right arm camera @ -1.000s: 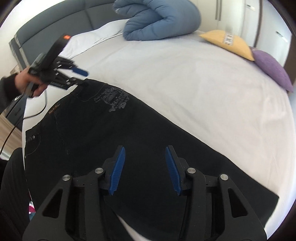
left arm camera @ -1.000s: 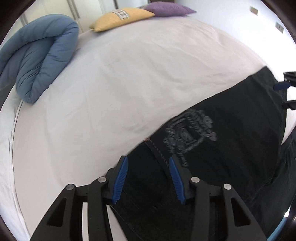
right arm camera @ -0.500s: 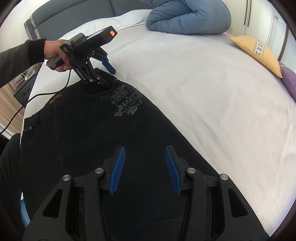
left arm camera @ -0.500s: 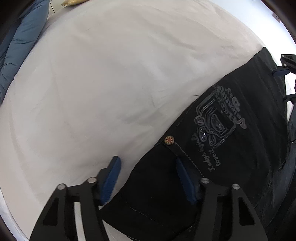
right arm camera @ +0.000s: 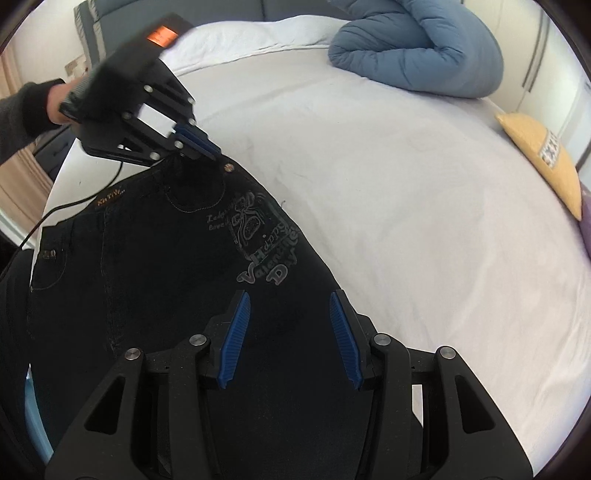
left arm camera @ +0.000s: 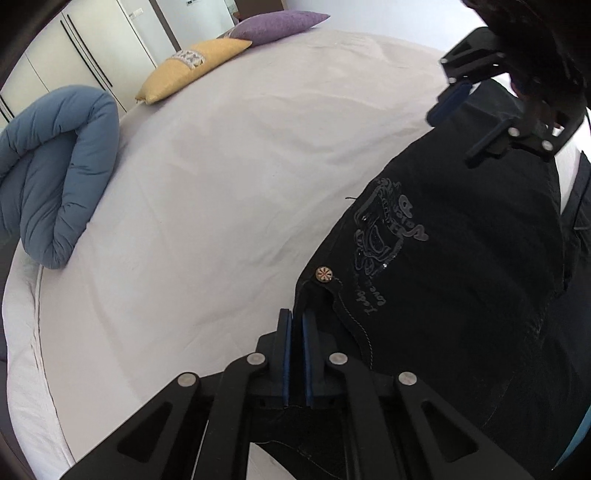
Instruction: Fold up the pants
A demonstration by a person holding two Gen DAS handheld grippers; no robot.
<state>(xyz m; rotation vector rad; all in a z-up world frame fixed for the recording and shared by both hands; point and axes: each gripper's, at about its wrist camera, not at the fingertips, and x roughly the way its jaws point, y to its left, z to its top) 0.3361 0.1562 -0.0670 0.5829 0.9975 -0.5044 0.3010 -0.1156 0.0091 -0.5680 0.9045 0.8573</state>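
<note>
We have the left gripper [left arm camera: 296,325] pinched together on the waistband corner of the pants [left arm camera: 461,280], its blue ribbed pads pressed flat against a thin fold of black denim just below the metal rivet button [left arm camera: 324,274]. From the right wrist view we see the same grip from outside: the left gripper [right arm camera: 207,147] meets the cloth at the far waistband corner, beside the button [right arm camera: 229,168].

Our right gripper [right arm camera: 288,339] hangs over the pants [right arm camera: 155,280] with its fingers spread wide apart, nothing between the two ridged blue pads. In the left wrist view the right gripper [left arm camera: 480,85] sits over the far part of the garment, one blue pad showing.

The pants are dark, heavy denim with pale contrast stitching round the pocket and a silvery printed graphic [right arm camera: 266,243] with lettering. They lie mostly flat on the bed [right arm camera: 424,229], waistband toward the left gripper. One long edge of the fabric runs diagonally across the sheet.

The bed's white sheet is smooth with faint soft creases, and a broad open stretch of it lies beyond that diagonal edge. Well apart from the pants, a puffy quilted blue duvet [left arm camera: 55,184] is rolled in a fat loop near the sheet's edge. A yellow cushion [left arm camera: 192,70] and a purple cushion [left arm camera: 280,26] rest at the far rim, touching each other.
</note>
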